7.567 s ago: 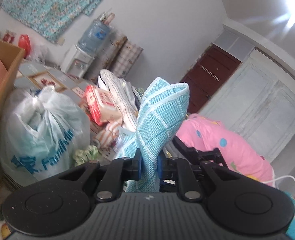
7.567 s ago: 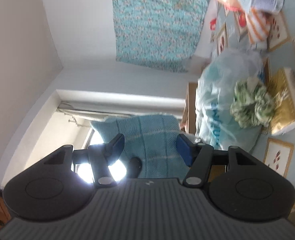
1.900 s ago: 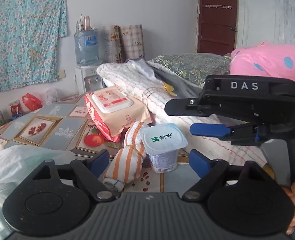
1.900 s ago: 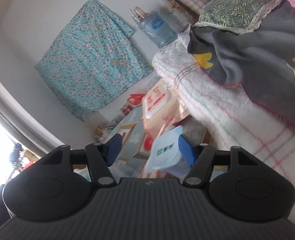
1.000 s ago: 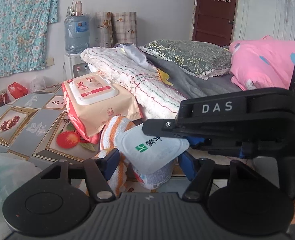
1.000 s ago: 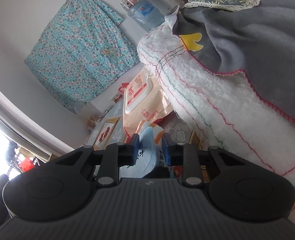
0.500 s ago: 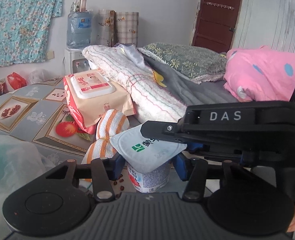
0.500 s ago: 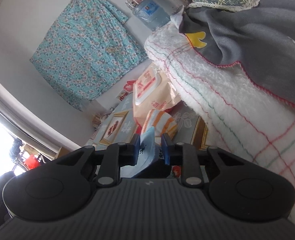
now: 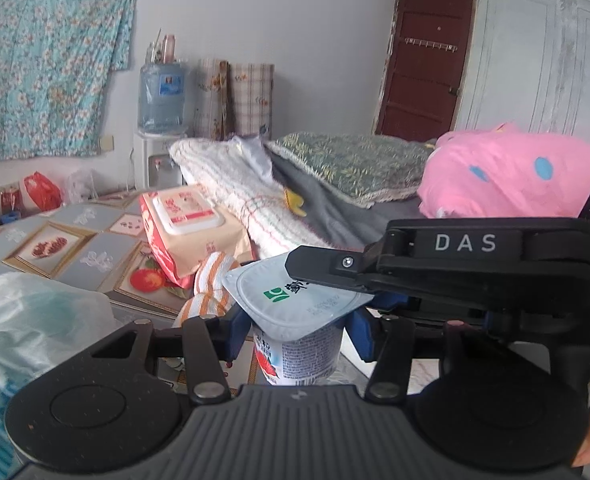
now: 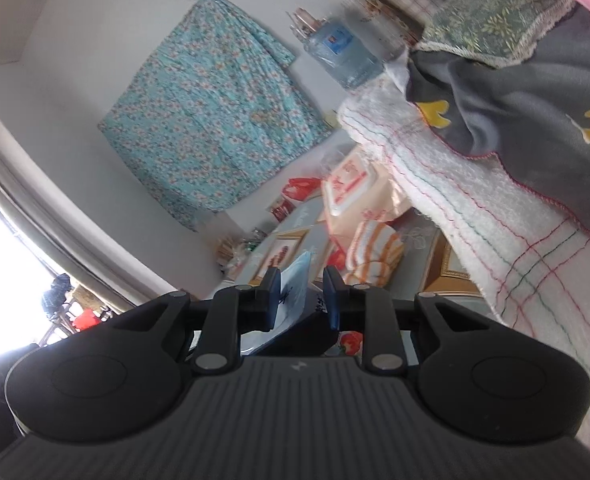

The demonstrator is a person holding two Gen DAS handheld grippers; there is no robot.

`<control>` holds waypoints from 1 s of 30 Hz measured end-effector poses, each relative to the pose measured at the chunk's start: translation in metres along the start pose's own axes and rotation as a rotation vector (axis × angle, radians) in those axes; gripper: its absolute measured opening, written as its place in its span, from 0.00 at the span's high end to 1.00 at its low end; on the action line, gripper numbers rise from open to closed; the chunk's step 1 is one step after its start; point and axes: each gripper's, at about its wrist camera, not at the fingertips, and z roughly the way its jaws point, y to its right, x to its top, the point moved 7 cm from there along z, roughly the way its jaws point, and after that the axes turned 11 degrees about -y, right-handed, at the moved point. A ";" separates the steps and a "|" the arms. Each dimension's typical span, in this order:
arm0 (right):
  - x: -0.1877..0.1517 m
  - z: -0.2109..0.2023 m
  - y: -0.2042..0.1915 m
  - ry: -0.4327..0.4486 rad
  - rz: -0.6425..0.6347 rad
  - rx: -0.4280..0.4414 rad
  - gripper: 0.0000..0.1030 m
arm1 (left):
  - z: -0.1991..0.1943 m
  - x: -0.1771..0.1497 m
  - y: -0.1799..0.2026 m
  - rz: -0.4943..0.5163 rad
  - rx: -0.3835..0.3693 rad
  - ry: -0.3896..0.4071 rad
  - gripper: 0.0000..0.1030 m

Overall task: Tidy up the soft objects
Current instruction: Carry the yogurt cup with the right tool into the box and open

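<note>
White yogurt cup (image 9: 297,350) sits clamped between the blue pads of my left gripper (image 9: 298,330); my right gripper (image 10: 302,294) pinches its foil lid's (image 9: 295,300) edge, above the orange-striped cloth (image 9: 211,280).

a teal floral cloth (image 9: 51,60) hangs on the wall, with a water dispenser bottle (image 9: 162,98) to its right and checked fabric rolls (image 9: 235,100) just beside that. a dark red door (image 9: 423,64) stands next to pale wardrobe doors (image 9: 543,68). on the bed, a white fringed blanket (image 9: 239,188) lies under a grey blanket (image 9: 327,216), with a green patterned pillow (image 9: 351,164) and a pink dotted bundle (image 9: 511,172) behind. a red plastic bag (image 9: 41,191) sits by the wall.
</note>
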 end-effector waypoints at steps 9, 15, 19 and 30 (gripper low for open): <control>-0.023 -0.020 -0.068 -0.020 -0.106 0.076 0.77 | -0.069 -0.008 -0.017 -0.043 0.064 0.078 0.49; -0.044 -0.004 -0.139 -0.104 -0.201 0.181 0.77 | -0.129 -0.017 -0.055 -0.112 0.190 0.142 0.49; -0.060 0.020 -0.199 -0.193 -0.288 0.270 0.76 | -0.175 -0.023 -0.094 -0.185 0.300 0.178 0.49; -0.140 0.150 -0.369 -0.640 -0.417 0.425 0.72 | -0.269 -0.051 -0.246 -0.415 0.549 0.060 0.49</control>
